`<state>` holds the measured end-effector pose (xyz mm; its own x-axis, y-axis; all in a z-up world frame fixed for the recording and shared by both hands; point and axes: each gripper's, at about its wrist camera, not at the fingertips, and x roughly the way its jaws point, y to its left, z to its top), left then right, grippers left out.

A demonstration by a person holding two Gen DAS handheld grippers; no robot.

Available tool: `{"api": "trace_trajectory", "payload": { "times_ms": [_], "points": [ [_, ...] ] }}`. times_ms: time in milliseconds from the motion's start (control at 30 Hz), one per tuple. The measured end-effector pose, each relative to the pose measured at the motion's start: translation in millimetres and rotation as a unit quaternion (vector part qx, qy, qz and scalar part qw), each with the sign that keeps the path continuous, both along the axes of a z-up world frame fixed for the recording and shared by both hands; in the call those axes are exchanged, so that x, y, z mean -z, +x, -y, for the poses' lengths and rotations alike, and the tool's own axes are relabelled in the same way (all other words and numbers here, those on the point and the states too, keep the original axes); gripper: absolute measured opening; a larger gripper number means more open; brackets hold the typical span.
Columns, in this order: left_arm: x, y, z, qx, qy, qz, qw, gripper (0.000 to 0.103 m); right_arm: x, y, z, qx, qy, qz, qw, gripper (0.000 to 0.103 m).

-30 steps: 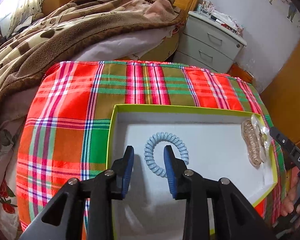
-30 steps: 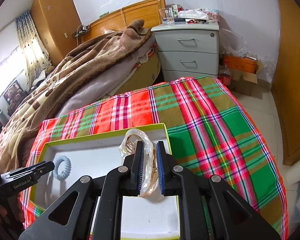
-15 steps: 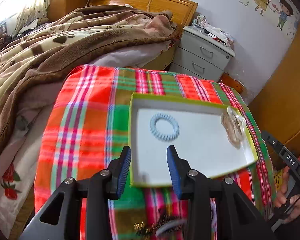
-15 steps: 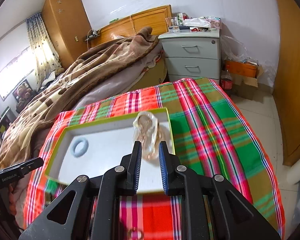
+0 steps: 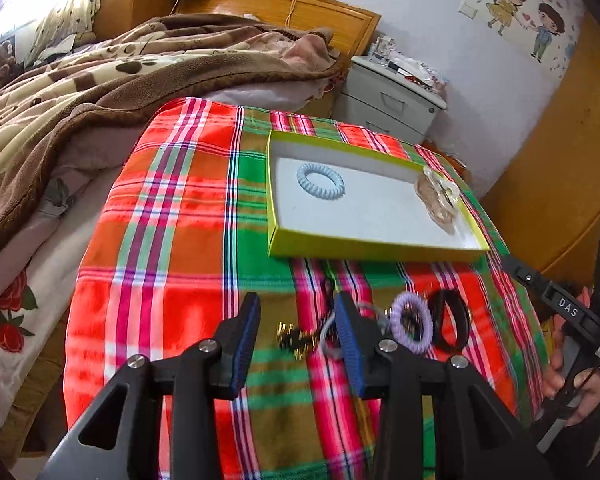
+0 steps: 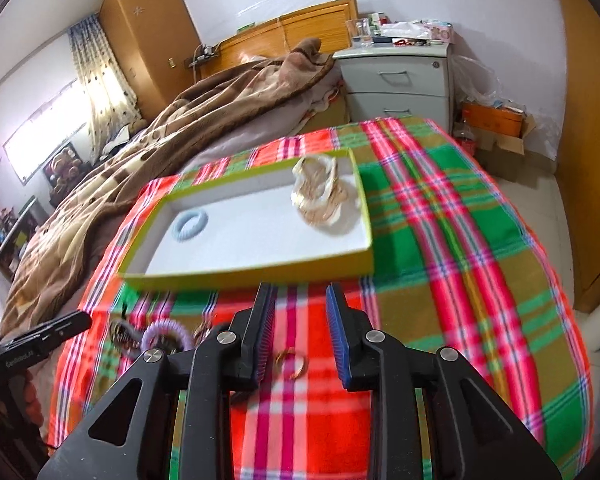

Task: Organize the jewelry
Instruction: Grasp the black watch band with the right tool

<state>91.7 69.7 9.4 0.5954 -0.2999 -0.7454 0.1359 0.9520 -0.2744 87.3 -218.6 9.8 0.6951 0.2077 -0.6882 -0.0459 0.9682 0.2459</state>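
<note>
Partly sorted: two pieces are boxed, several are left out.
Inside the green box [image 5: 372, 249] lie a blue coil tie [image 5: 321, 181] and a clear claw clip [image 6: 320, 194]; a purple coil tie [image 5: 412, 323], a black band [image 5: 449, 326], a gold ring [image 6: 291, 363] and what may be small gold pieces [image 5: 296, 340] remain on the plaid worktop [image 5: 172, 240], while the left gripper [image 5: 298, 346] and right gripper [image 6: 300, 334] are held apart, empty.

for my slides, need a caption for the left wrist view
Open left gripper above hair ties and trinkets on the plaid cloth, tray beyond.

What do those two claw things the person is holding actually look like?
Both look alike. The left gripper and the right gripper are angular matte-black frames with triangular cut-outs and silver pivot screws. Each carries two flat fingers lined with ribbed blue pads. Small white lettering marks their sides. No cables show.
</note>
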Motion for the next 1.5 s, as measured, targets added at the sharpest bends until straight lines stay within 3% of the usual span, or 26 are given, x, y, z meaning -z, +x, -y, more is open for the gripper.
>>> {"api": "trace_trajectory", "payload": {
  "times_ms": [233,367,567,800,833,933,1133,1500],
  "points": [
    [7,-26,-3,0.026,-0.016,0.028,0.9991,0.044,13,1,-37,-0.060,-0.065,-0.017,0.996,0.028],
    [16,-34,0,0.033,-0.016,0.012,0.9992,0.044,24,4,-50,-0.071,-0.088,-0.034,0.993,0.033],
    [21,-39,5,0.055,-0.028,-0.002,0.9981,0.044,30,10,-54,-0.056,-0.126,-0.048,0.989,0.034],
    [24,-41,1,0.055,-0.050,-0.015,0.9971,0.044,33,18,-66,-0.077,-0.157,-0.050,0.983,0.033],
    [25,-40,-1,0.049,-0.053,-0.022,0.9972,0.044,34,18,-67,-0.078,-0.160,-0.050,0.983,0.033],
    [26,-38,-5,0.037,-0.054,-0.031,0.9974,0.044,36,18,-68,-0.073,-0.167,-0.052,0.982,0.014],
    [21,-35,-4,0.040,-0.045,-0.023,0.9979,0.044,35,16,-66,-0.074,-0.163,-0.044,0.983,0.010],
    [16,-12,11,0.059,-0.020,-0.022,0.9978,0.037,19,6,-41,-0.039,-0.103,-0.019,0.994,0.010]
  ]
}}
